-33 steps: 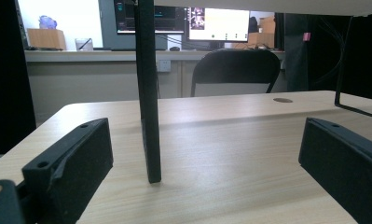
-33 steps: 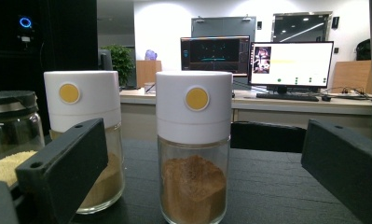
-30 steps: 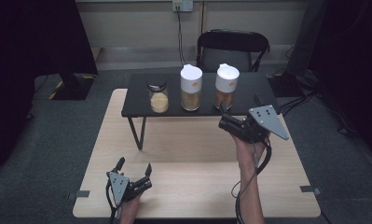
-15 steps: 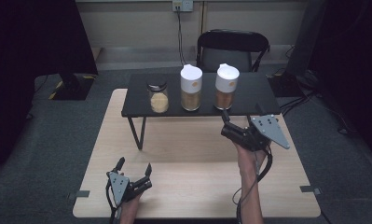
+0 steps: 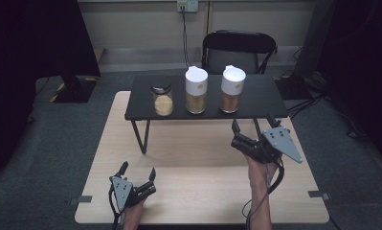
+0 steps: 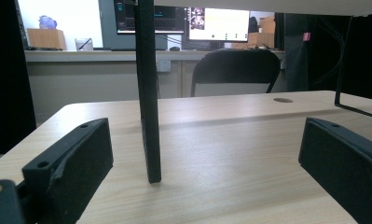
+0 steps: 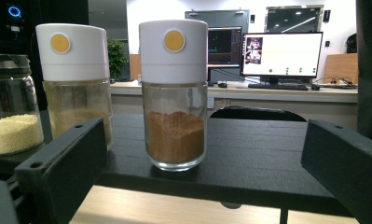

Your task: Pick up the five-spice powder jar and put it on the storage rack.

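Our right gripper [image 5: 250,128], jaws wide apart, points straight at the brown jar [image 7: 174,95], standing tall just ahead on the shelf [image 7: 263,163].

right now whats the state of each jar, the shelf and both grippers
right gripper: open, empty, facing the jars
left gripper: open, empty, low over the table
right shaker jar: upright, white cap on, part full of brown powder
middle shaker jar: upright, capped, tan powder
small jar: upright, dark lid on, pale grains
black shelf: standing on the wooden table
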{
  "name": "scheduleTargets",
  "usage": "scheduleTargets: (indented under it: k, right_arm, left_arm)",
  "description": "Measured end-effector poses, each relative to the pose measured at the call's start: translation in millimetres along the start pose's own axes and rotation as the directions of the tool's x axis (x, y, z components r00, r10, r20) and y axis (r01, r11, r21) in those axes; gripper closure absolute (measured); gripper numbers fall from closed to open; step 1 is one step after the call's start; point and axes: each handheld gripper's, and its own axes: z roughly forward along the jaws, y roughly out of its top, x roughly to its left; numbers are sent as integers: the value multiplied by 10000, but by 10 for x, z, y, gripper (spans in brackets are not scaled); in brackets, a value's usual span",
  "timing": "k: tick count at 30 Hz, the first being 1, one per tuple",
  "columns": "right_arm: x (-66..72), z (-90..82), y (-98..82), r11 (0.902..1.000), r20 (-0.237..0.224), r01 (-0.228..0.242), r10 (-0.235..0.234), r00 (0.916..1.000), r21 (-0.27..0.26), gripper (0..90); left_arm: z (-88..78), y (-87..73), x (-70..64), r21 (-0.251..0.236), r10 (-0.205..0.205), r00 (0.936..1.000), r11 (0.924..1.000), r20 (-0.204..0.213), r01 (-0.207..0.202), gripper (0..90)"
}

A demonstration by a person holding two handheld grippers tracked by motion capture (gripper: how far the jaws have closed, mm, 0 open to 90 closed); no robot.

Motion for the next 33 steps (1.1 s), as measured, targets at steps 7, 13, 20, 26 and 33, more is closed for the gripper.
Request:
scheduleTargets:
  k: [7,13,20,26,33]
  right_arm:
    - [-32,-103,-65,9999,33,-143,143,9999,-53,0]
    - [-35,-190,-127,9997,129,-224,225,9997,-103,0]
    - [12,-271,-180,9993,83,-264,266,9996,-270,0]
    - [44,-322,-271,9997,103,-220,221,9997,-142,0]
    - [71,-364,-358,10000,136,-71,71,9999,-1,0]
  left_arm:
    - [0,0,0,0,1,10000,10000,0,-1,24]
    - [0,0,0,-1,-2,10000,10000,-1,2,24]
    - [0,0,0,-2,1,10000,10000,0,-1,24]
    - [0,0,0,-3,-1,10000,10000,0,1,23]
    - [0,0,0,-2,1,10000,10000,-1,-1,24]
